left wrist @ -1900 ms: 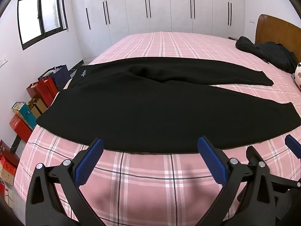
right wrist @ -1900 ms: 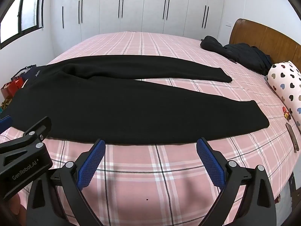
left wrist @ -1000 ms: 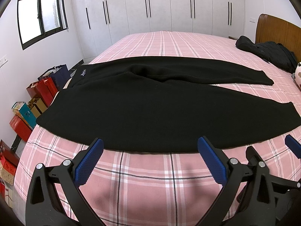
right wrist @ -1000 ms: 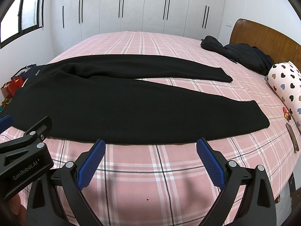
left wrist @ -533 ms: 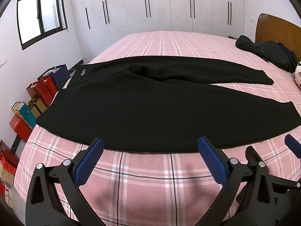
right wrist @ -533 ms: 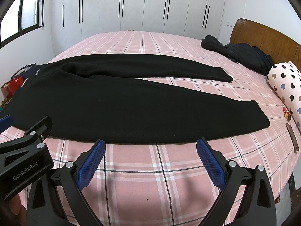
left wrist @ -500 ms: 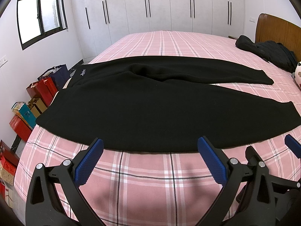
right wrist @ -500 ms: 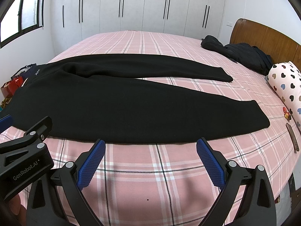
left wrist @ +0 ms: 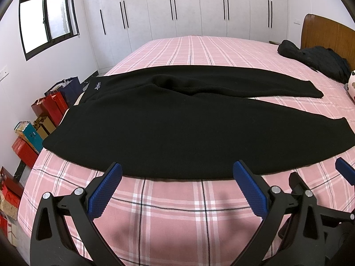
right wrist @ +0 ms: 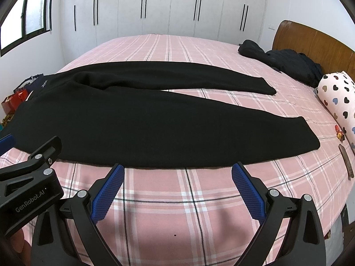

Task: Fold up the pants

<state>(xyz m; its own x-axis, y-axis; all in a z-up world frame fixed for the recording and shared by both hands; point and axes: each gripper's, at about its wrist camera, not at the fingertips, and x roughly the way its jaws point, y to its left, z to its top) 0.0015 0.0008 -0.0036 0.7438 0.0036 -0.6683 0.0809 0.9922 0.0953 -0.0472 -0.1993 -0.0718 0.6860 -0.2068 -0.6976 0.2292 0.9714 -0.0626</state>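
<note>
Nothing has changed over the last moments: black pants [left wrist: 177, 128] still lie flat across the bed [left wrist: 199, 212]. Left gripper [left wrist: 177, 188] and right gripper [right wrist: 176, 188] hover near the bed's near edge, jaws apart; folding hasn't begun.

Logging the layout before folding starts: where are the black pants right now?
The black pants lie spread flat across the pink plaid bed, waistband toward the window side, legs pointing toward the headboard, just beyond both open grippers.
</note>
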